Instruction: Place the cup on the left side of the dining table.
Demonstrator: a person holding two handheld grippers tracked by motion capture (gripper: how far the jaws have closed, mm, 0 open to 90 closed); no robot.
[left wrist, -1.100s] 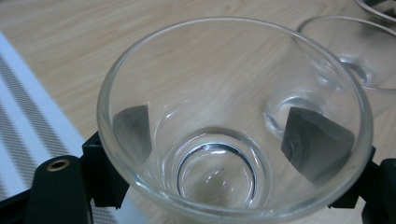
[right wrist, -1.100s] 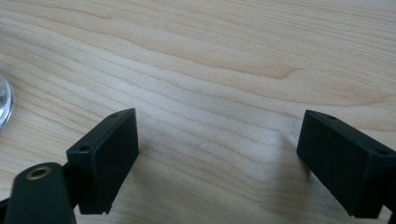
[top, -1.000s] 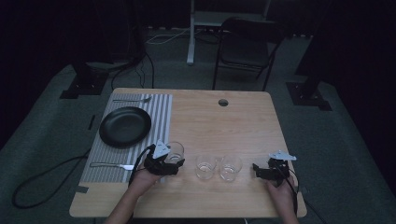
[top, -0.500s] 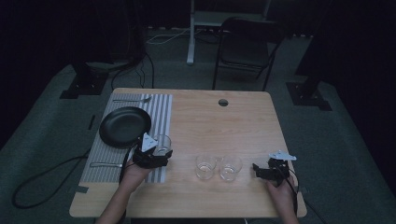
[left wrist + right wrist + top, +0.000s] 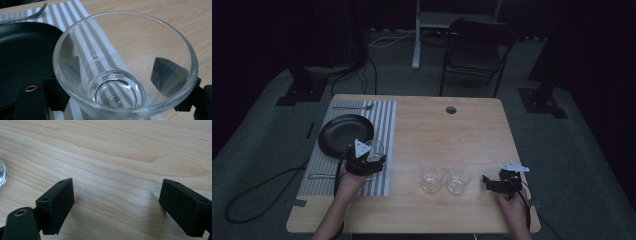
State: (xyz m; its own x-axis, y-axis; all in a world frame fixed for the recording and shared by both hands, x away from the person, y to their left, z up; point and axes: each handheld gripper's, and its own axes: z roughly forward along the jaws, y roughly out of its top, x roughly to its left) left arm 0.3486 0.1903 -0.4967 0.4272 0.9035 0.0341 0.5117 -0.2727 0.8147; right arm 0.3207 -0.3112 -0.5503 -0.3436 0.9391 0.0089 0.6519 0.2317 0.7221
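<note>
Gripping glass (image 5: 125,67) between its jaws, left gripper (image 5: 368,162) over striped mat (image 5: 384,125) near tabletop's left edge; right gripper (image 5: 497,184) open, empty

A black plate (image 5: 344,134) is seen on a striped placemat (image 5: 387,125) just beyond and to the left of the left fingers, with a fork (image 5: 353,106) laid at the mat's far edge and a spoon (image 5: 319,176) near its front. Two empty glasses (image 5: 446,179) are set side by side on the wooden surface (image 5: 452,135) between the two pairs of fingers. A folding chair (image 5: 474,47) is placed behind.
</note>
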